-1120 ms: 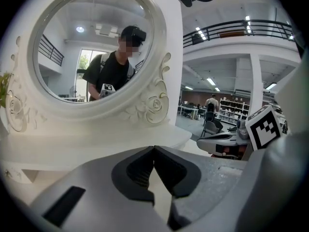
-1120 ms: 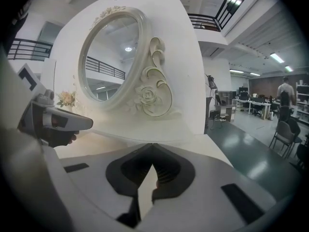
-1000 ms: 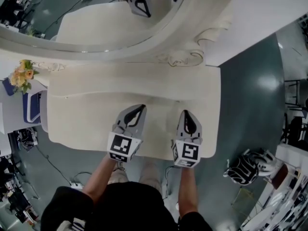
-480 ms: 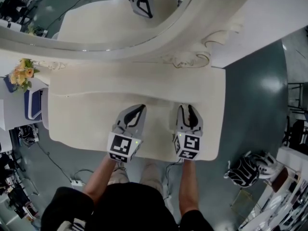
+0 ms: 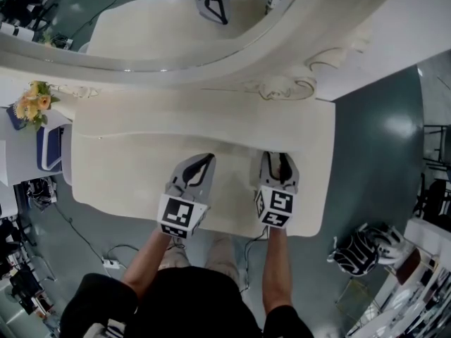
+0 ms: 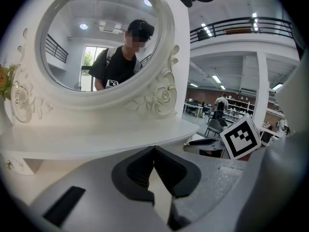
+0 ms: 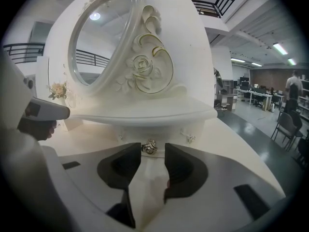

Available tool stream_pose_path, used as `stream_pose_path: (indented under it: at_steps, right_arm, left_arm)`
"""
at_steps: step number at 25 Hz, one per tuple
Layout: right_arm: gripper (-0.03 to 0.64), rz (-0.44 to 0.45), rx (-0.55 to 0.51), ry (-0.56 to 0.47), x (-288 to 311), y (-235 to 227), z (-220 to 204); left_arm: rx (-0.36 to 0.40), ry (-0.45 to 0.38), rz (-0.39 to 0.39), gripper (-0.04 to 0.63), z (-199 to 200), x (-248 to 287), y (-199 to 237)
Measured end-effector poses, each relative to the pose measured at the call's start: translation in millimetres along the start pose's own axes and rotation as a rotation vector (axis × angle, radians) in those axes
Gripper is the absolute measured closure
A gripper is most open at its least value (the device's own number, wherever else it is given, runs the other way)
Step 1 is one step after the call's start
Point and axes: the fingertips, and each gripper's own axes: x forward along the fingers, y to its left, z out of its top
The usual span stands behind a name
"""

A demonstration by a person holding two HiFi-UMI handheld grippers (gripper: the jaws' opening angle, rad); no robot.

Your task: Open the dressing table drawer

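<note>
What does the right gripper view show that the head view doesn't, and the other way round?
Only the right gripper view: the drawer knob, just ahead of the right gripper, whose jaws are opening with nothing between them. Only the head view: the person's arms and the marker cubes seen from above. Both: the table top and the mirror.

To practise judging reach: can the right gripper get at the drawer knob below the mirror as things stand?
Probably yes. The right gripper has empty jaws opening, with the knob just ahead of their gap and only tabletop between.
</note>
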Motion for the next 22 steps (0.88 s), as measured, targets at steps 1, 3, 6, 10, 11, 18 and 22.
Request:
stream_pose_path:
  at_steps: [1,3,6,10,11,18,22]
  right_arm:
    - [0.466,0.001,-0.001,-0.001,-0.2,0.3,0.3]
    - [0.483,0.007,-0.007,-0.001,-0.4,2.3,0.8]
    - [0.514,0.009,-0.018,-0.002,0.1,5.6,1.1]
    - [0.516,0.003,-0.021,-0.001,-0.3,5.8,1.3]
    - [0.517,0.003,-0.02,0.0,-0.3,6.2,1.5]
    - [0.518,0.001,-0.018,0.009,-6.1,5.3,-0.8]
    - [0.518,0.002,-0.016,0.008,-11.7,7.4,-5.9]
  left_arm:
    - [-0.001,0.0,0.0,0.592,-0.1,-0.2,0.2]
    - [-0.002,-0.002,0.0,0.592,0.2,-0.7,-0.1]
    - [-0.005,0.0,0.001,0.592,0.3,-1.5,-0.9]
    - [-0.009,0.006,0.0,0.592,-1.1,-2.9,-1.6]
    - [-0.003,0.0,0.001,0.592,-0.6,-3.1,-1.4]
    - [0.004,-0.005,-0.004,0.592,0.1,-8.1,-5.7]
    - [0.0,0.002,-0.002,0.592,-2.9,-12.3,-4.9]
